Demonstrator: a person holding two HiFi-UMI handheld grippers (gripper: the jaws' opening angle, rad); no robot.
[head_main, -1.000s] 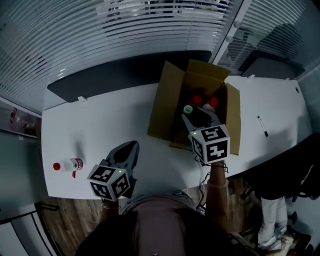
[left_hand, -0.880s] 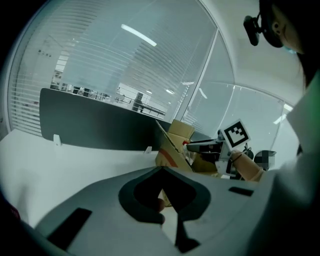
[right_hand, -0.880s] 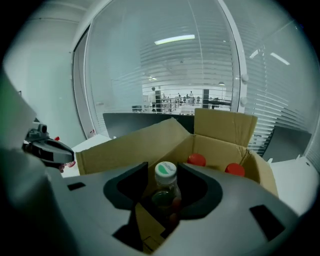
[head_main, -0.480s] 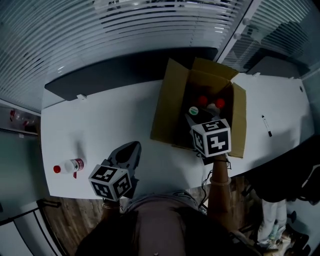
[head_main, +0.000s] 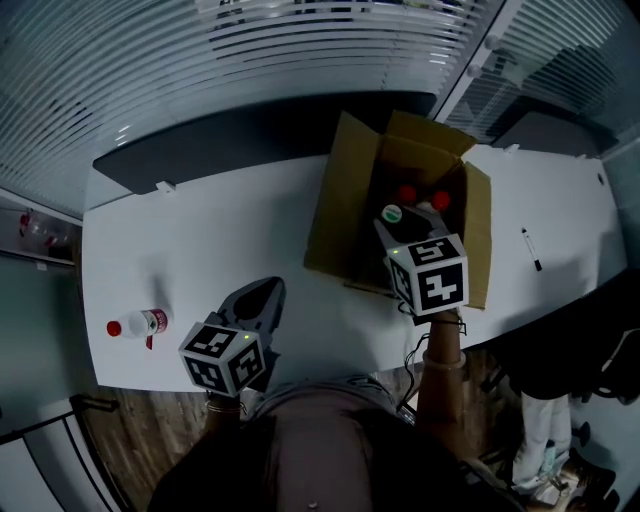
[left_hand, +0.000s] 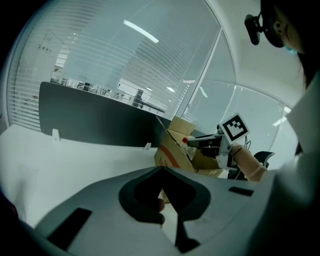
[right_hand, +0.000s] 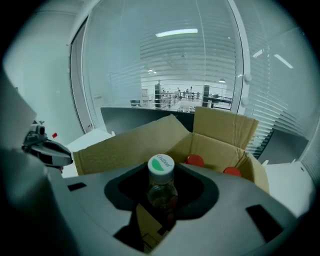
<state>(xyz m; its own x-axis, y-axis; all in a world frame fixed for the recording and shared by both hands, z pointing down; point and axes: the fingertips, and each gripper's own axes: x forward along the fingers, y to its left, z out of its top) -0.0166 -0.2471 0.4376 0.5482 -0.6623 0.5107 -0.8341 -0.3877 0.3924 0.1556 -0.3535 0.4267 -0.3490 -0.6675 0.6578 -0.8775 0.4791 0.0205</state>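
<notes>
— So, what does your right gripper have?
— A small clear bottle (right_hand: 161, 189) with a white cap (right_hand: 160, 165) that has a green mark on top. My right gripper (head_main: 397, 232) is clenched on the body just below the cap and holds the bottle upright.
— Where is the bottle?
— Over the open box (head_main: 336, 205), at its near side. I cannot tell whether its base rests on the bottom.
— How are your arms placed?
— My right forearm (head_main: 437, 360) comes up from the near edge of the table (head_main: 200, 235), and that gripper points away from me into the box. My left gripper (head_main: 265, 292) hangs over the near part of the table, well left of the box. Its jaws are closed tip to tip on nothing.
— What else is around?
— Two red caps (head_main: 407, 193) sit farther in the box, just beyond my bottle. The box's flaps stand up on its left and far sides. A second bottle (head_main: 140, 326), red-capped, lies on its side at the table's left end, well apart from my left gripper. A pen (head_main: 527, 250) lies to the right of the box. A dark panel (head_main: 230, 150) runs along the far edge.
</notes>
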